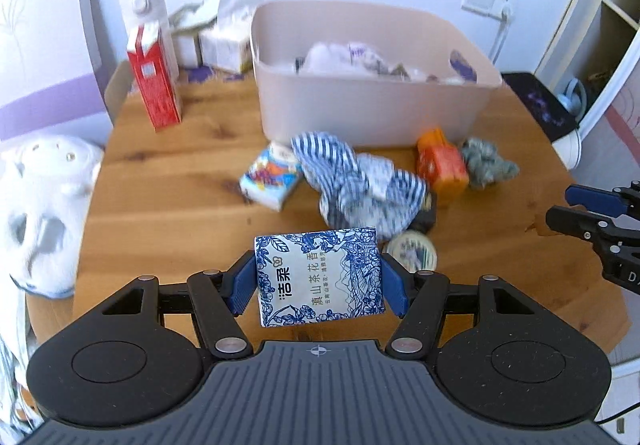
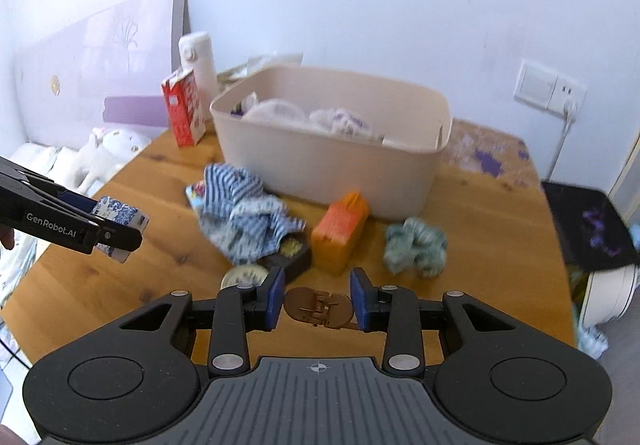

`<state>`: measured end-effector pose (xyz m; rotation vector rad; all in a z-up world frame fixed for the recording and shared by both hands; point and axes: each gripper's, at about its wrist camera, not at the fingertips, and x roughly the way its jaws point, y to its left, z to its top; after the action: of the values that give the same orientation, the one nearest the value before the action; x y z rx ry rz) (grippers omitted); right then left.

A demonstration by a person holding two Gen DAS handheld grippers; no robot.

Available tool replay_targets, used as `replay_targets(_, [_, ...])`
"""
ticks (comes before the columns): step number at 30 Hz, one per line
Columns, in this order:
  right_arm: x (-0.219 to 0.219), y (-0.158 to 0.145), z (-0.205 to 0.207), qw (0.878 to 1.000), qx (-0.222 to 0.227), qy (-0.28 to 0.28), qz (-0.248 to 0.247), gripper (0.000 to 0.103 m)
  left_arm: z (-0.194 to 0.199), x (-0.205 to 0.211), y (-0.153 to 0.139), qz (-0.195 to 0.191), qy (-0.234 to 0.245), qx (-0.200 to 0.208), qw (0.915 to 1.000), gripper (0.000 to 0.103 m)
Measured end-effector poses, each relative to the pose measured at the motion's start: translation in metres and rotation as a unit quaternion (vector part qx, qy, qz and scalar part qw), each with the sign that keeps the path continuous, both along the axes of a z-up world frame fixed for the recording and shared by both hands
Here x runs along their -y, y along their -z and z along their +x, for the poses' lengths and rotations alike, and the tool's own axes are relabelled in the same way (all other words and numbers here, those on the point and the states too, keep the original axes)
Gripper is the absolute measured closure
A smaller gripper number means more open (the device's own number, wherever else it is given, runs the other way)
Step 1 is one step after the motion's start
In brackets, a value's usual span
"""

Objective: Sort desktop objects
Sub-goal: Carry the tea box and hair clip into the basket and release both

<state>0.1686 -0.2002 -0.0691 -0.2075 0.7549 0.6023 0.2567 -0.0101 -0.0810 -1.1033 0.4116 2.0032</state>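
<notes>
A knotty wooden table (image 1: pixel 168 181) stood against a white wall. My left gripper (image 1: pixel 319 279) clamped a blue-and-white floral tissue pack (image 1: pixel 319 277) above it. My right gripper (image 2: pixel 318 305) pinched a brown plastic hair claw (image 2: pixel 318 311). Beyond lay a crumpled striped cloth (image 2: pixel 244 215), an orange carton (image 2: pixel 340 235) and a beige plastic bin (image 2: pixel 320 165).

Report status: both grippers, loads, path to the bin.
Left gripper shut on tissue pack. Right gripper shut on brown hair clip. Striped cloth and orange box lie before bin.

a home bedroom: plush toy (image 1: pixel 44 205) on bedding beside wooden table (image 1: pixel 168 181)
</notes>
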Motion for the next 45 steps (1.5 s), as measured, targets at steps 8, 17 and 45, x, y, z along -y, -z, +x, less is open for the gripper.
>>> replay_targets(8, [-0.002, -0.030, 0.031, 0.999, 0.031, -0.006, 0.007, 0.070, -0.018, -0.023, -0.026, 0.023, -0.006, -0.022, 0.9995, 0.039])
replay_targets(17, [-0.001, -0.058, 0.079, 0.998, 0.063, -0.013, 0.014, 0.070, -0.043, -0.058, -0.052, 0.039, -0.026, -0.050, 0.9976, 0.039])
replay_targets(45, [-0.057, -0.033, 0.227, 0.997, 0.060, -0.052, 0.003, 0.070, -0.117, -0.214, -0.033, -0.032, -0.034, -0.091, 0.9947, 0.038])
